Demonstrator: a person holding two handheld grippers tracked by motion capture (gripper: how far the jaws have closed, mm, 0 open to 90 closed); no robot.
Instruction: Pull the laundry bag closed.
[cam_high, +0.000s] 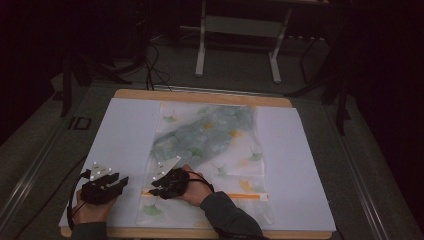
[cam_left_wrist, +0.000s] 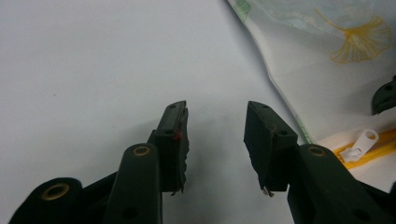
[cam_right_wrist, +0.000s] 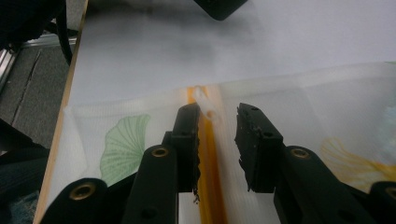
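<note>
Dim room, white-legged frame (cam_high: 237, 42) behind wooden counter (cam_high: 200, 96) with white sheet (cam_high: 120, 135). Translucent leaf-print zip pouch (cam_high: 210, 150) lies centre. Left claw (cam_left_wrist: 215, 135) spread, empty. Right claw (cam_right_wrist: 217, 140) spread astride orange zipper (cam_right_wrist: 210, 168), pull (cam_right_wrist: 207, 105) ahead.
</note>
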